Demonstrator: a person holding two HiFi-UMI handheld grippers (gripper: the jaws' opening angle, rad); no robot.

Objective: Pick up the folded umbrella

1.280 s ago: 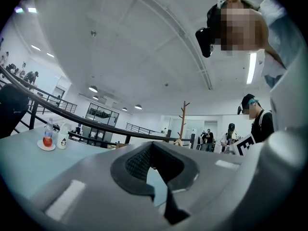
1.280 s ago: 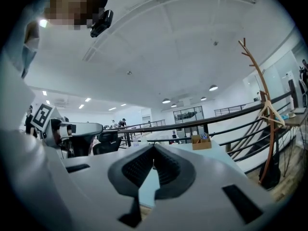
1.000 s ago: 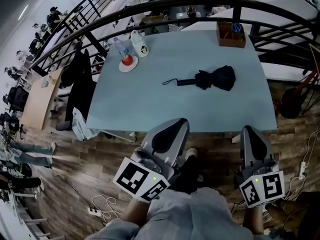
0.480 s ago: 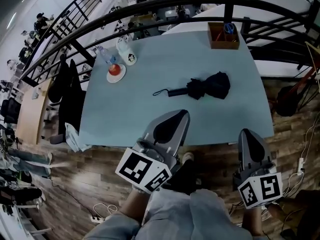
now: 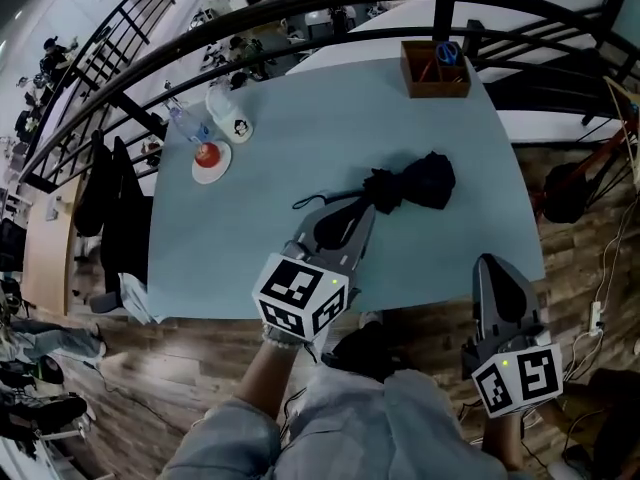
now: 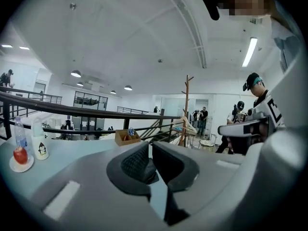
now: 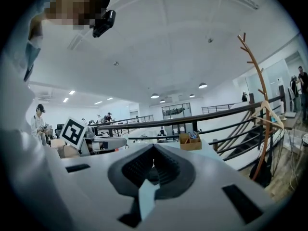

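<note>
Vs 1 s ago: left gripper [image 5: 362, 213] has gone fwd from the near edge out over the table [image 5: 300, 148], tips now by the umbrella [image 5: 415, 183] handle; contact can't be told. Right gripper [image 5: 492, 265] at near edge as before. Count: 1 umbrella, flat, mid-table; 1 box [image 5: 435, 68] at far edge; 1 bottle [image 5: 185, 123], 1 plate [image 5: 211, 160] at far left; 2 grippers. Both point fwd, slightly down. Left jaws closed, nothing btwn; right jaws closed, empty.
</note>
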